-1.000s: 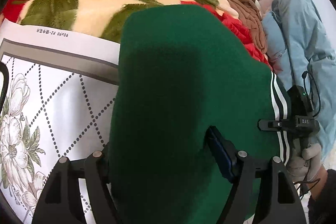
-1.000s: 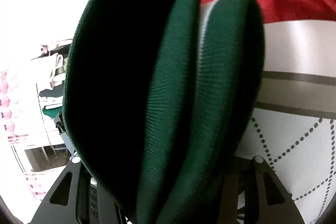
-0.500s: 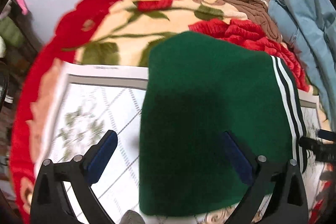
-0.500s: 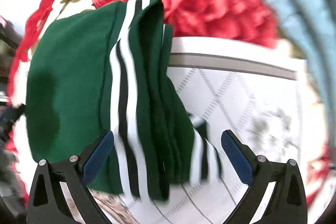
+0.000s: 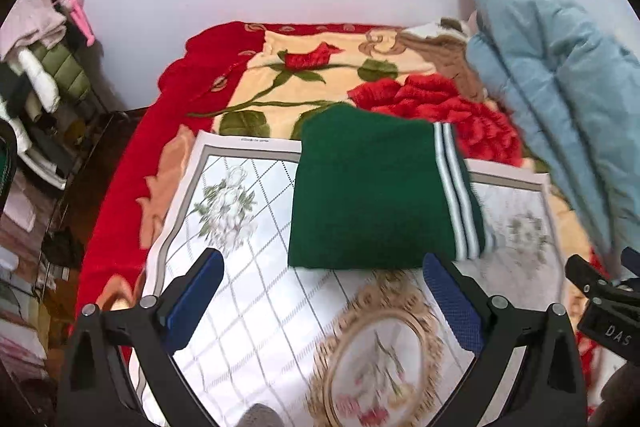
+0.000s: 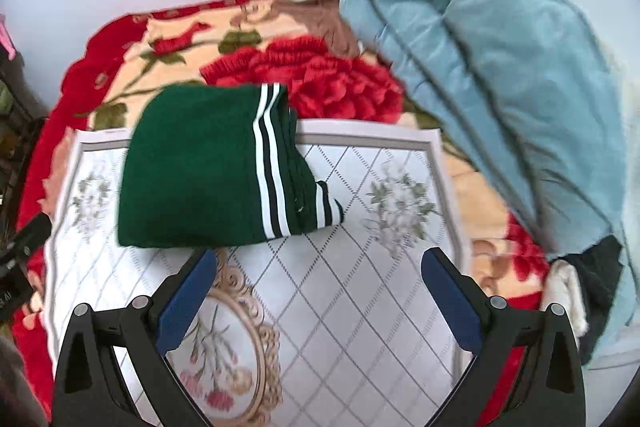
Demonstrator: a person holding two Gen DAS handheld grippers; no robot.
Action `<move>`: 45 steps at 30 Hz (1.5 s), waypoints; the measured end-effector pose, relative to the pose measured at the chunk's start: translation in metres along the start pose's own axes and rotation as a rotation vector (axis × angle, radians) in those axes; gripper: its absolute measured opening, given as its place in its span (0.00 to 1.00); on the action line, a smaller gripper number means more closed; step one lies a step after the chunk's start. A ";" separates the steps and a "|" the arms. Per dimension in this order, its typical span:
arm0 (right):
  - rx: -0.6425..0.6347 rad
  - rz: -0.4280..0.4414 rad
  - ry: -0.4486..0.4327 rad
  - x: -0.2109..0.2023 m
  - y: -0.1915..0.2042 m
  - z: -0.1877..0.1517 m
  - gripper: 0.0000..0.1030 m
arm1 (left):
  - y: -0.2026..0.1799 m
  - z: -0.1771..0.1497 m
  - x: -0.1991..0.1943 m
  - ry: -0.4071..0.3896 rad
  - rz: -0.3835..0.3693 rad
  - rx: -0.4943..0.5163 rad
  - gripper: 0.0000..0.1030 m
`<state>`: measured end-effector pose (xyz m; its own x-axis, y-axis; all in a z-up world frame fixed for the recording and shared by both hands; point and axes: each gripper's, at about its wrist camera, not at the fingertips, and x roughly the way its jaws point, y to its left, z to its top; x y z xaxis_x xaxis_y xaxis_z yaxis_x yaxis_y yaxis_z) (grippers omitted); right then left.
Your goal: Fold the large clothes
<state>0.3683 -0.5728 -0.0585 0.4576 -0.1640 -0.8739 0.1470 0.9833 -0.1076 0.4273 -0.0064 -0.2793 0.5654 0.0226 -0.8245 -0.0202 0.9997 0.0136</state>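
- The left gripper (image 5: 320, 277) is seen nearest in its own view, its blue-padded fingers (image 5: 192, 303) spread wide with nothing between them; only the mat is framed below.
- The right gripper (image 6: 318, 267) is likewise seen spread wide and empty, its blue pads (image 6: 450, 297) held clear above the mat.
- Part of the right gripper's black body, marked "DAS", is caught at the right edge of the left view.
- A white floral mat (image 5: 256, 307) with a diamond grid and a gilt oval motif is laid beneath both grippers.
- The folded green garment (image 5: 368, 191) with white stripes (image 6: 268, 183) along one edge is found lying flat on the far half of the mat, its far edge reaching onto the blanket, apart from both grippers.
- A red and cream rose-print blanket (image 5: 304, 67) is spread under the mat.
- A pale blue padded jacket (image 6: 500, 67) is heaped on the right, beyond the mat.
- A cluttered rack (image 5: 36, 75) is glimpsed far left against the pale wall.
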 end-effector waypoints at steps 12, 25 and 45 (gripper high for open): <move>-0.023 -0.013 -0.155 -0.251 -0.044 -0.056 1.00 | 0.000 -0.023 -0.207 -0.098 0.014 0.006 0.99; 0.007 0.021 -0.280 -0.418 -0.077 -0.102 1.00 | -0.011 -0.049 -0.334 -0.192 -0.020 -0.009 0.99; 0.017 -0.017 -0.357 -0.501 -0.100 -0.143 1.00 | -0.015 -0.075 -0.389 -0.277 -0.027 -0.006 0.99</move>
<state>-0.0008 -0.5775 0.3224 0.7320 -0.2006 -0.6511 0.1706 0.9792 -0.1099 0.1462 -0.0312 -0.0011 0.7694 -0.0017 -0.6387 -0.0062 0.9999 -0.0102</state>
